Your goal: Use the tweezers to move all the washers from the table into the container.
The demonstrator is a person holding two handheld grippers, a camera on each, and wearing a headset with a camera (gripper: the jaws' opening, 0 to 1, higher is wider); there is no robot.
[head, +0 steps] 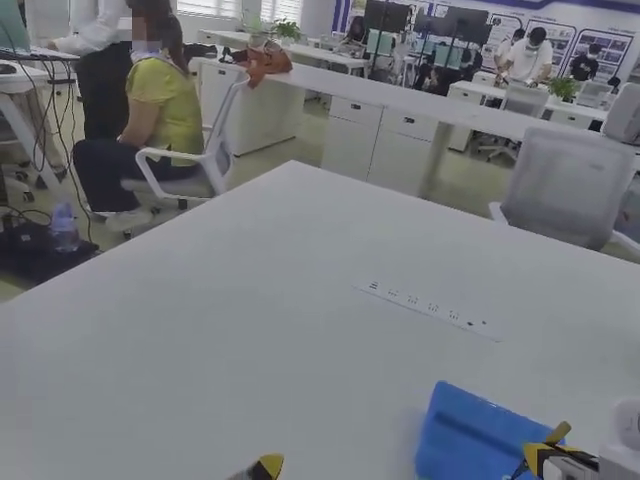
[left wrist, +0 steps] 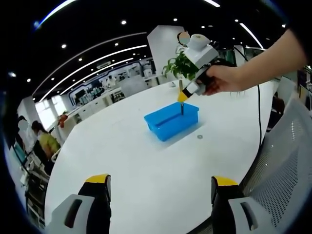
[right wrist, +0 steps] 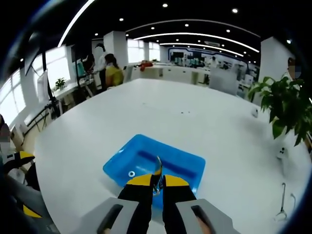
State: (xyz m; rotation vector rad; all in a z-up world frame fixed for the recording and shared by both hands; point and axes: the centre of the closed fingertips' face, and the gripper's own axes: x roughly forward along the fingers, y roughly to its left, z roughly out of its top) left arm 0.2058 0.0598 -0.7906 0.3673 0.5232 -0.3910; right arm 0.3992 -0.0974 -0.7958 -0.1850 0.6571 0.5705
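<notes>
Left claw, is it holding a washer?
No, the left claw stands open, with just the bare white table between its jaws.

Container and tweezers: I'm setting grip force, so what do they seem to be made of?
The container looks like blue plastic, smooth and slightly glossy, with even colour and rounded corners. The tweezers, clamped in the right gripper, are thin and dark with a yellowish glint. They are probably metal, but too small to be sure.

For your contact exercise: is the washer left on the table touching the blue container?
Apart: left gripper view shows bare table between washer and blue container.
</notes>
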